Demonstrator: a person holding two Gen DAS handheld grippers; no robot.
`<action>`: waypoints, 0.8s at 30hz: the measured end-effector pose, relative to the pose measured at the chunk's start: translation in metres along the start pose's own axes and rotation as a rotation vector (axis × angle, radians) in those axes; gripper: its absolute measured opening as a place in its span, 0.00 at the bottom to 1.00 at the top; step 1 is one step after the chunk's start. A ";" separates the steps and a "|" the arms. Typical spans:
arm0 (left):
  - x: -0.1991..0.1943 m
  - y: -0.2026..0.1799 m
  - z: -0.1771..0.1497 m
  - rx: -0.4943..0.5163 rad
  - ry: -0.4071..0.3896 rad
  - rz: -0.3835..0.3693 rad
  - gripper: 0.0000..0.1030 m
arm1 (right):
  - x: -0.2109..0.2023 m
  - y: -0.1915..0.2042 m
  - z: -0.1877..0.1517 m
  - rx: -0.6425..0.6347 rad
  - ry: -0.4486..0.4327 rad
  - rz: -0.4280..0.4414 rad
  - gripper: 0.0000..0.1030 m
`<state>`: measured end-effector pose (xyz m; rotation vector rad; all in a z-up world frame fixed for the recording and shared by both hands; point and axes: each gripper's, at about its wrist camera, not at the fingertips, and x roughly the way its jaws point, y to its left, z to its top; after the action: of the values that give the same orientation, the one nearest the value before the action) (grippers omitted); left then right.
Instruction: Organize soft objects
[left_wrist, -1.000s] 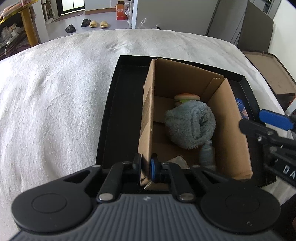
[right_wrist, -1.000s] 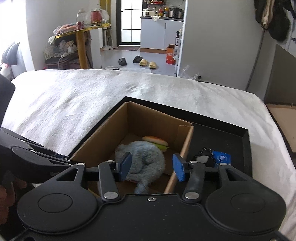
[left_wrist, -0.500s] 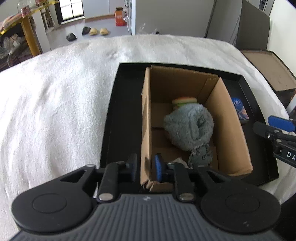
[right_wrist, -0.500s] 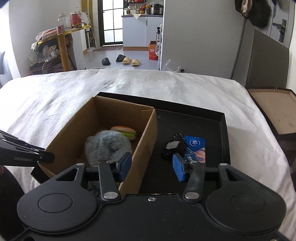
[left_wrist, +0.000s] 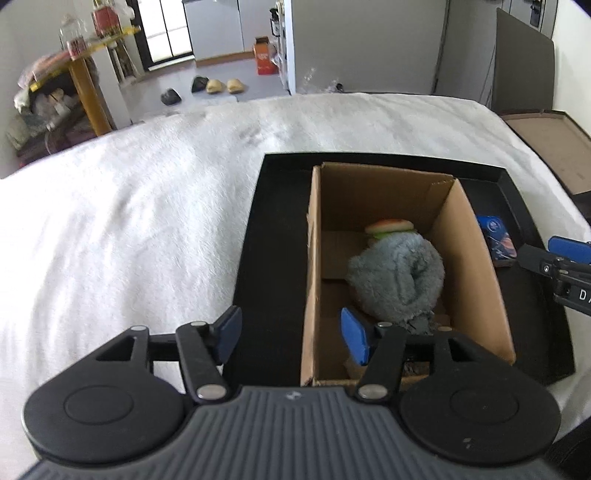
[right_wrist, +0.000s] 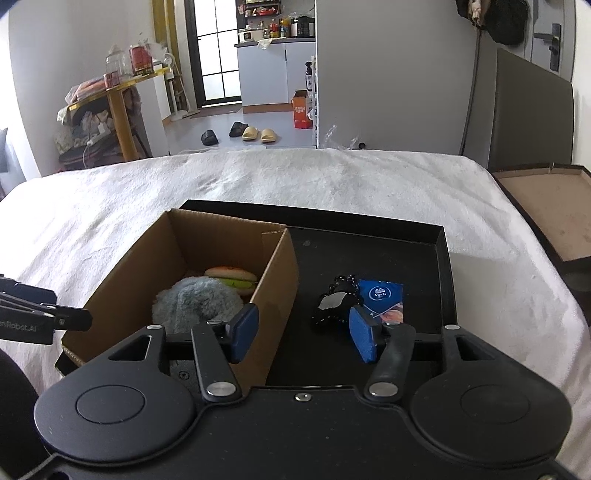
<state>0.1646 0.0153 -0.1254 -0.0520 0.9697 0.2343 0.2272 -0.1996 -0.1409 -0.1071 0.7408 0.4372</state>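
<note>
Right gripper (right_wrist: 301, 334) is seen with empty jaws opening, poised over the black tray (right_wrist: 441, 258). The small black beaded pouch (right_wrist: 334, 301) lies just ahead between its pads, long axis running away from it; blue tissue packet (right_wrist: 382, 297) touches it on the right. Left gripper (left_wrist: 291, 336), also opening, straddles the brown cardboard box (left_wrist: 476, 258) wall, nothing gripped; grey fluffy cloth (left_wrist: 397, 277) and burger toy (left_wrist: 391, 226) sit inside, further off.

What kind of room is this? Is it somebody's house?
Most likely a home, maybe a small apartment bedroom. The tray sits on what looks like a bed with a white blanket, slippers lie on the floor beyond it, and a kitchen counter shows through the doorway.
</note>
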 end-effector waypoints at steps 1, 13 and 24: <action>-0.001 -0.002 0.001 0.005 -0.002 0.006 0.57 | 0.001 -0.003 -0.001 0.006 0.000 0.005 0.53; 0.002 -0.020 0.019 0.016 0.011 0.070 0.57 | 0.019 -0.033 -0.004 0.082 -0.032 0.038 0.56; 0.019 -0.060 0.034 0.112 0.032 0.159 0.57 | 0.039 -0.064 -0.021 0.205 -0.039 0.060 0.56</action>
<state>0.2154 -0.0347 -0.1252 0.1245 1.0187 0.3261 0.2665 -0.2496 -0.1861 0.1159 0.7478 0.4166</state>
